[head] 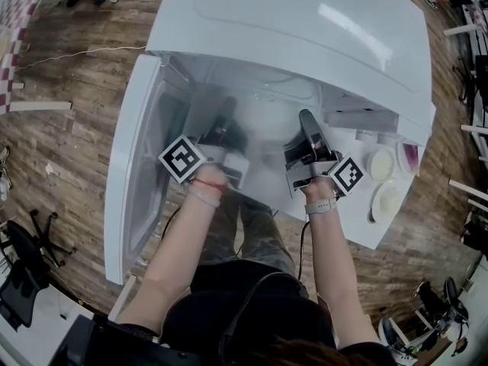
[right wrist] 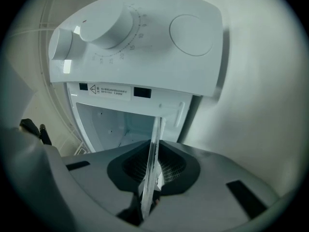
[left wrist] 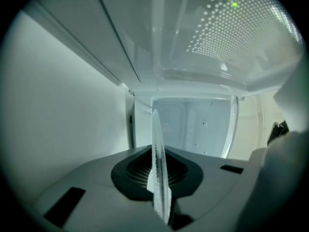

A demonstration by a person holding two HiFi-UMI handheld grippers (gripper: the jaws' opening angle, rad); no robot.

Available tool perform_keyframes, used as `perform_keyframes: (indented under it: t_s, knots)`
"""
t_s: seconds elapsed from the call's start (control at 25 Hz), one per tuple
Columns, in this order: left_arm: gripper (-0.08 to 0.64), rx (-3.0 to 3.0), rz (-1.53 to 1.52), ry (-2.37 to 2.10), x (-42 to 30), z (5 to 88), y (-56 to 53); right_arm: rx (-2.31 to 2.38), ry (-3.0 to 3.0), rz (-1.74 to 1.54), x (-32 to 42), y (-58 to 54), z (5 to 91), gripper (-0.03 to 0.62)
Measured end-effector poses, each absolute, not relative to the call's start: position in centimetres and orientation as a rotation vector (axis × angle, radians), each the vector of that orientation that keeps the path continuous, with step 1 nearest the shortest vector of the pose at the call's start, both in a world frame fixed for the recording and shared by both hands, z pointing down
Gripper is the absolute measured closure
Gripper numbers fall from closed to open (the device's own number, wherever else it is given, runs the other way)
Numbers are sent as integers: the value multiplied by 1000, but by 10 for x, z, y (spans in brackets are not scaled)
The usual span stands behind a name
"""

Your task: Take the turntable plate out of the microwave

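Note:
The white microwave (head: 305,29) stands with its door (head: 133,174) swung open to the left. Both grippers reach into the cavity. The clear glass turntable plate (head: 263,136) lies between them, faint and partly hidden in the head view. My left gripper (head: 227,119) is shut on the plate's left rim. In the left gripper view that rim (left wrist: 157,139) shows as a thin glass edge clamped in the left gripper (left wrist: 160,182). My right gripper (head: 308,126) is shut on the plate's right rim (right wrist: 154,134), held in the right gripper (right wrist: 150,180).
The microwave's control panel (right wrist: 140,42) with a round knob (right wrist: 104,25) sits right of the cavity. The open door stands close on the left. Wooden floor (head: 69,128) surrounds the microwave, with chair bases at the bottom left (head: 30,258) and bottom right (head: 435,311).

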State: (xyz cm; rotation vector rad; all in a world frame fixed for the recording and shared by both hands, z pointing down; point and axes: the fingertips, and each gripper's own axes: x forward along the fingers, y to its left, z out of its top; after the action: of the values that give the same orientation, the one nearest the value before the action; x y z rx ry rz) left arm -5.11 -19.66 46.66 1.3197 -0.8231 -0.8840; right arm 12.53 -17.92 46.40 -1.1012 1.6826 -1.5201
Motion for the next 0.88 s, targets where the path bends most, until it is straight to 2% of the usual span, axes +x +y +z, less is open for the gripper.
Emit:
perform_keyframes:
  t_s: [0.88]
  knots:
    - [530, 1340, -895, -813, -62, 458, -165, -1077, 1678, -1454, 115, -145, 453, 548]
